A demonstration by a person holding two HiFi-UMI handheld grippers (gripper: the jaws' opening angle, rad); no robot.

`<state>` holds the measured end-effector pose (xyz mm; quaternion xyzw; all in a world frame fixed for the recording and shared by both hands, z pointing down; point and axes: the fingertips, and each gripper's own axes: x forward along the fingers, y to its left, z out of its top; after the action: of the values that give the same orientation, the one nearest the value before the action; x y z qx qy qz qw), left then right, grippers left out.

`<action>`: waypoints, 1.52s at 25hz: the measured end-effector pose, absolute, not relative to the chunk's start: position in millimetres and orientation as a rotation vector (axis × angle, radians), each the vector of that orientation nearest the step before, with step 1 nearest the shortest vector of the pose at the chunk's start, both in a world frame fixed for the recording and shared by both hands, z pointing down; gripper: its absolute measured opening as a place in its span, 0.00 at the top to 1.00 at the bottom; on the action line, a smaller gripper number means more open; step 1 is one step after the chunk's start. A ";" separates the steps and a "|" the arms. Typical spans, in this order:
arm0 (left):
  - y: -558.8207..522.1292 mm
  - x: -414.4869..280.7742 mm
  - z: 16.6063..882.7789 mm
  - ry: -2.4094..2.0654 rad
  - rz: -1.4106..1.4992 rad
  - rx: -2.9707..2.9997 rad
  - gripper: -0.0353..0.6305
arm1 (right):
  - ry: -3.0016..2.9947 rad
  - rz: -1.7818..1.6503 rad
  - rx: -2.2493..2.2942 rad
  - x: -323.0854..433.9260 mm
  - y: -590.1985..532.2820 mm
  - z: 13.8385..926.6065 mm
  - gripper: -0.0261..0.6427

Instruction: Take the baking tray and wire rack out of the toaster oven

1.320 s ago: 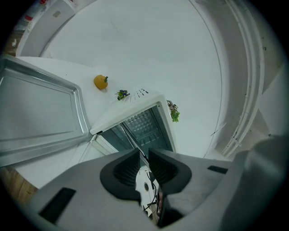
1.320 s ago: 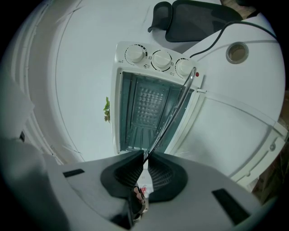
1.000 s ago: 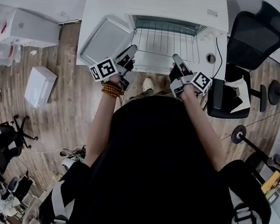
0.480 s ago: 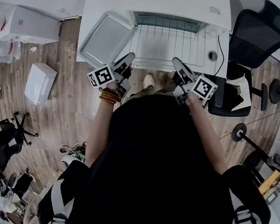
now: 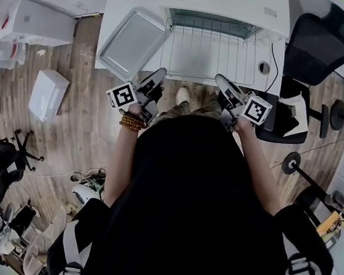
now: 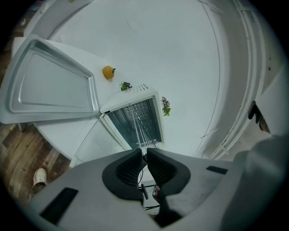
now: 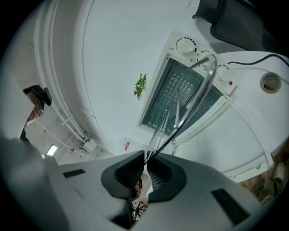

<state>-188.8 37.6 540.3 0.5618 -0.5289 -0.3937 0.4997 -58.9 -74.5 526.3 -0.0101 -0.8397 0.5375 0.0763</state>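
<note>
Since the earlier frame, the wire rack (image 5: 204, 50) has slid further out of the toaster oven (image 5: 226, 3), and both grippers have drawn back with it.

Head view: the baking tray (image 5: 129, 42) lies on the table (image 5: 123, 3) just left of the oven.

Left gripper view: the left gripper (image 6: 144, 151) has just been closing its jaws, which pinch the rack's front wire in front of the oven's opening.

Right gripper view: the right gripper (image 7: 145, 158) is clamped tight on the rack's front edge, with the oven's knobs to its right.
</note>
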 end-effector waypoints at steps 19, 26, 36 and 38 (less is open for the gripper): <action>122.1 -190.4 592.4 -1.386 -0.788 1.224 0.87 | -2.367 1.345 -0.387 -97.8 -23.2 553.2 0.90; 154.1 -186.1 604.1 -1.414 -0.861 1.148 0.87 | -2.267 1.266 -0.503 -113.9 2.4 567.2 0.90; 211.2 -186.2 625.8 -1.534 -0.862 0.996 0.87 | -2.128 1.175 -0.645 -140.2 42.1 588.2 0.90; 220.1 -187.0 627.8 -1.555 -0.878 0.968 0.87 | -2.104 1.162 -0.671 -146.7 48.7 591.8 0.90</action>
<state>-187.0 220.1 627.8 0.4052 -0.6505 -0.3672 0.5271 -146.7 48.7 591.8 -0.2549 -0.7994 0.4417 0.3175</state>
